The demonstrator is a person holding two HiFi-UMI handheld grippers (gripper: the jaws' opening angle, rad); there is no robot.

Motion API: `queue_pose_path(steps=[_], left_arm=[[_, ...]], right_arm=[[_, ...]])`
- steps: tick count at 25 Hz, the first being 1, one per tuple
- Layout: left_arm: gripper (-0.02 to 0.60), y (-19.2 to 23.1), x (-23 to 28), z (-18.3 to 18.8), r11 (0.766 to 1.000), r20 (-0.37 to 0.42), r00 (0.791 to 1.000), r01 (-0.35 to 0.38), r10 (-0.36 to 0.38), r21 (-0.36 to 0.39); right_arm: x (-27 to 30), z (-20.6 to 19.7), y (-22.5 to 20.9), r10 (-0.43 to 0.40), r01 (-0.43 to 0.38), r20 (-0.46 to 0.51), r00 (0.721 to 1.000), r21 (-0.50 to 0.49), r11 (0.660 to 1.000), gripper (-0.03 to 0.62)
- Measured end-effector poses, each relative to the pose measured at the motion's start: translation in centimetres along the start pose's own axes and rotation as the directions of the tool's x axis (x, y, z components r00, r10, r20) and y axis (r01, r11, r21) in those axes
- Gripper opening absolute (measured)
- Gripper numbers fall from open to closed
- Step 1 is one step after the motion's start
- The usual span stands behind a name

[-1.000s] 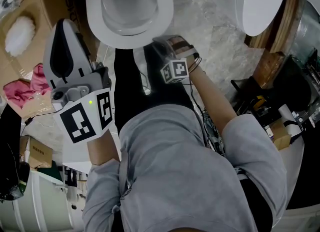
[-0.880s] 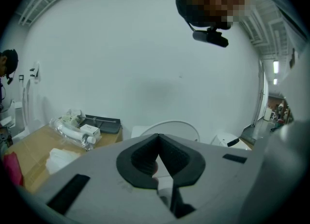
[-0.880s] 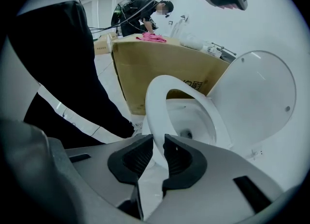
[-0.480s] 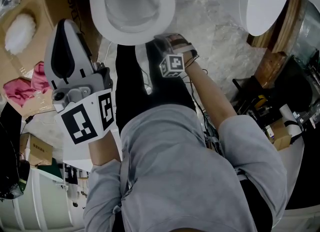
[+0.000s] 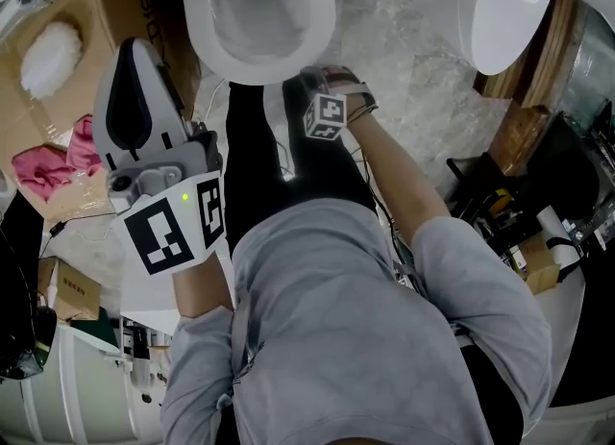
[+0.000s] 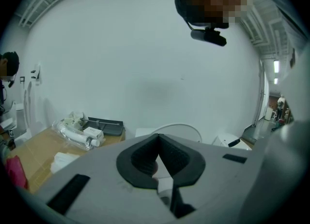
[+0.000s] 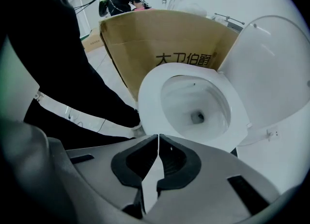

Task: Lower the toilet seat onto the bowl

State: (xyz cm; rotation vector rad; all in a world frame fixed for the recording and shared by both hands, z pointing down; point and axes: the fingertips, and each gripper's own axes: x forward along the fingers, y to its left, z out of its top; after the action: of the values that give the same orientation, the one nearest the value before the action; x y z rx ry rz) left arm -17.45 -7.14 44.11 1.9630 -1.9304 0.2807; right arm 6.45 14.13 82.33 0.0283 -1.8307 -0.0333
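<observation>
Right gripper [image 5: 312,86] nearer seat [image 5: 259,70]; raised lid [image 7: 271,73] only in its view

- plain white wall [image 6: 145,73] pretty much everywhere, with a strip light [image 6: 276,67] glowing off at the edge
- floor [image 5: 404,49] is pale and marbled-looking, kinda shiny
- big cardboard box [image 7: 160,39] with printed characters, standing on the floor
- pink cloth [image 5: 38,172] dumped on some cardboard
- spare white toilet [image 5: 500,11] parked nearby

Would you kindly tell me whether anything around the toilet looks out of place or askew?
Nothing looks damaged or spilled. The seat lies level on the bowl with the lid raised. The only stray item is a crumpled pink cloth left of the toilet.
</observation>
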Motion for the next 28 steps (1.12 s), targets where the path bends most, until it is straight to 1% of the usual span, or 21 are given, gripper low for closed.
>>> queue_pose_path(steps=[3, 5, 6, 9, 13, 16, 19, 21, 23, 28], left_arm=[[0.000, 0.0, -0.4, 1.0, 1.000, 0.013, 1.000, 0.002, -0.002, 0.004], [0.000, -0.1, -0.8, 1.8, 1.000, 0.022, 1.000, 0.006, -0.006, 0.007], [0.000, -0.2, -0.9, 2.3, 1.000, 0.027, 1.000, 0.008, -0.008, 0.008], [0.000, -0.3, -1.6, 3.8, 1.000, 0.046, 0.999, 0.010, -0.011, 0.014], [0.000, -0.7, -2.5, 5.8, 1.000, 0.064, 0.998, 0.014, -0.016, 0.024], [0.000, -1.0, -2.9, 7.3, 0.999, 0.082, 0.996, 0.019, -0.021, 0.037], [0.000, -1.3, -3.3, 8.5, 0.999, 0.092, 0.995, 0.019, -0.023, 0.048], [0.000, -1.7, -3.6, 9.4, 0.999, 0.101, 0.995, 0.020, -0.025, 0.049], [0.000, -2.1, -3.8, 10.3, 0.998, 0.113, 0.993, 0.022, -0.027, 0.052], [0.000, -2.7, -4.4, 11.8, 0.997, 0.130, 0.991, 0.031, -0.040, 0.071]], right_arm=[[-1.5, 0.2, -1.4, -0.026, 0.024, 0.018, 1.000, 0.095, 0.995, 0.002], [-3.1, 0.6, -2.8, -0.056, 0.046, 0.042, 0.998, 0.192, 0.980, 0.000], [-4.0, 0.8, -3.5, -0.072, 0.055, 0.058, 0.996, 0.248, 0.967, 0.000], [-6.8, 2.0, -6.0, -0.136, 0.082, 0.109, 0.985, 0.401, 0.912, 0.000], [-10.5, 3.9, -8.8, -0.229, 0.120, 0.162, 0.960, 0.499, 0.858, 0.000], [-12.8, 5.5, -11.2, -0.295, 0.138, 0.202, 0.934, 0.558, 0.818, 0.000], [-15.4, 7.7, -13.6, -0.364, 0.148, 0.249, 0.897, 0.607, 0.781, -0.001], [-17.6, 9.0, -15.1, -0.413, 0.157, 0.282, 0.866, 0.631, 0.759, -0.002], [-19.9, 10.4, -16.8, -0.464, 0.157, 0.319, 0.826, 0.661, 0.734, -0.002], [-26.3, 13.1, -20.4, -0.584, 0.158, 0.388, 0.714, 0.723, 0.673, -0.002]])
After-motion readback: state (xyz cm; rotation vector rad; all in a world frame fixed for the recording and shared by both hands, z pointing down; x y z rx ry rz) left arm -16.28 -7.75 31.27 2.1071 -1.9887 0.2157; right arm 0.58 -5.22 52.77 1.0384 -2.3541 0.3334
